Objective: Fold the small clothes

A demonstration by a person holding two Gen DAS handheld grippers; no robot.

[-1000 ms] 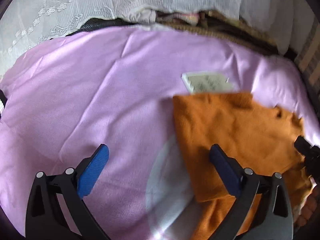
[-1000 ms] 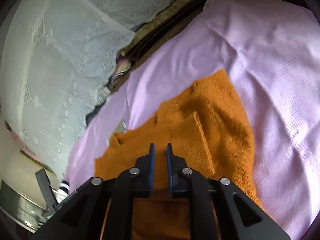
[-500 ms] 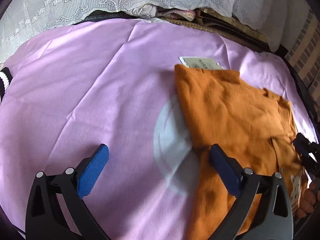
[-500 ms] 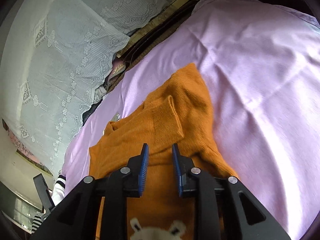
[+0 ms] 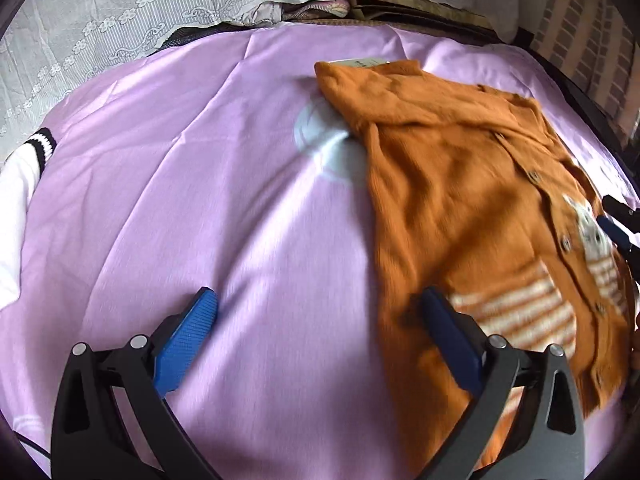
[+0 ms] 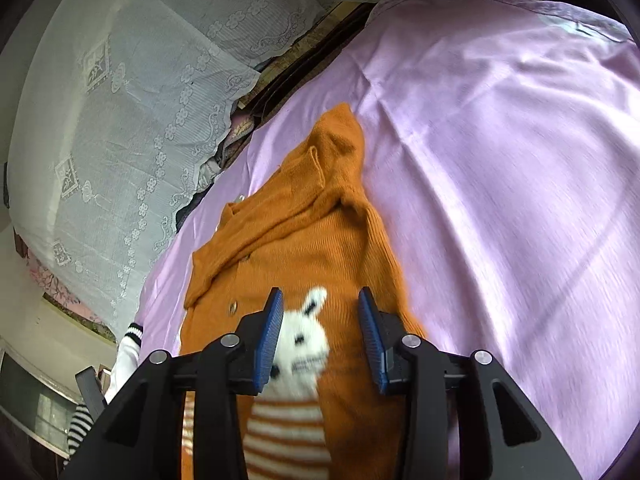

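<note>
A small orange knit cardigan [image 5: 460,200] with buttons, a white rabbit and white stripes lies on the pink sheet [image 5: 200,180], both sleeves folded across its upper part. My left gripper [image 5: 320,316] is open and empty above the sheet, its right finger over the cardigan's left edge. My right gripper [image 6: 320,312] is open and empty above the rabbit design [image 6: 304,336] of the cardigan [image 6: 304,216]. The right gripper's tip shows at the right edge of the left wrist view [image 5: 618,224].
A white garment with black-striped trim [image 5: 20,168] lies at the sheet's left edge. White lace cloth [image 5: 140,12] hangs behind the sheet. A paper tag [image 5: 360,62] peeks out beyond the cardigan's far edge. A pale round mark [image 5: 324,148] shows on the sheet.
My right gripper opened and let go of the cardigan, then drew back toward the hem. My left gripper pulled back and stayed open. The cardigan now lies flatter, rabbit and stripes showing.
</note>
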